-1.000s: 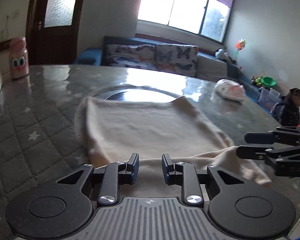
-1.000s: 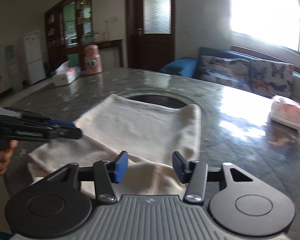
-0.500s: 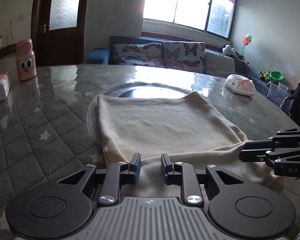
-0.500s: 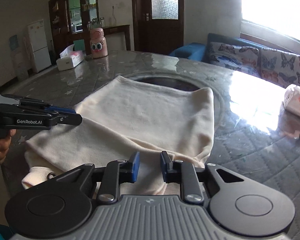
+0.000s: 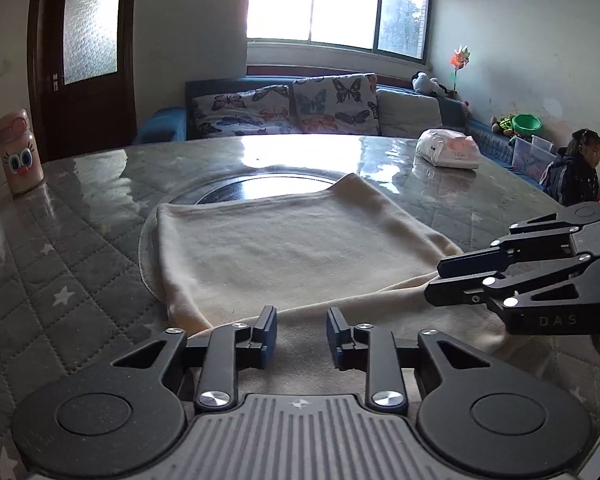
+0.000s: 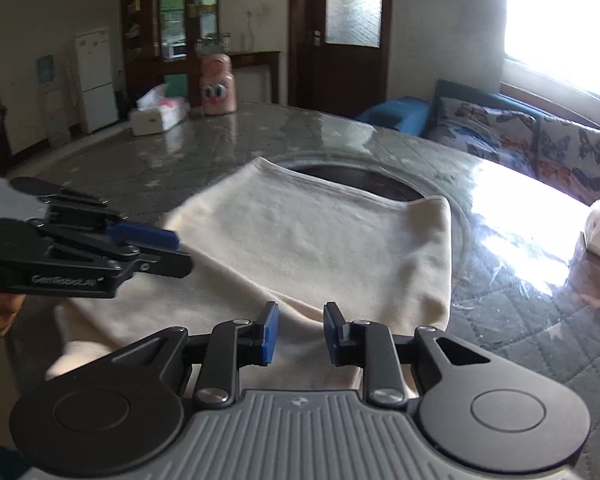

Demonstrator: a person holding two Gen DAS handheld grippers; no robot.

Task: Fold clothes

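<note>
A cream garment [image 5: 300, 248] lies flat on the quilted grey table [image 5: 80, 280], its far edge over a round glass inset [image 5: 260, 186]. A folded layer crosses its near part. My left gripper [image 5: 301, 320] hovers over the near hem with its jaws opening. Cloth shows below the gap, and the blue pads [image 5: 268, 334] do not press on it. My right gripper [image 6: 300, 316] sits over the garment [image 6: 319, 240] near its right corner. Its jaws are also opening, with nothing pinched. Each gripper shows side-on in the other view: the right gripper [image 5: 435, 280] and the left gripper [image 6: 180, 252].
A pink cartoon bottle [image 5: 20, 156] and a tissue box [image 6: 158, 116] stand at the table's far left. A plastic-wrapped pack [image 5: 447, 148] lies at the far right. A sofa [image 5: 300, 108] runs behind the table. A child [image 5: 575, 172] sits by the right wall.
Both pairs of jaws stand wider than half a second ago. The right jaws had narrowed from a wide gap one second ago. The left gripper has shifted sideways along the hem.
</note>
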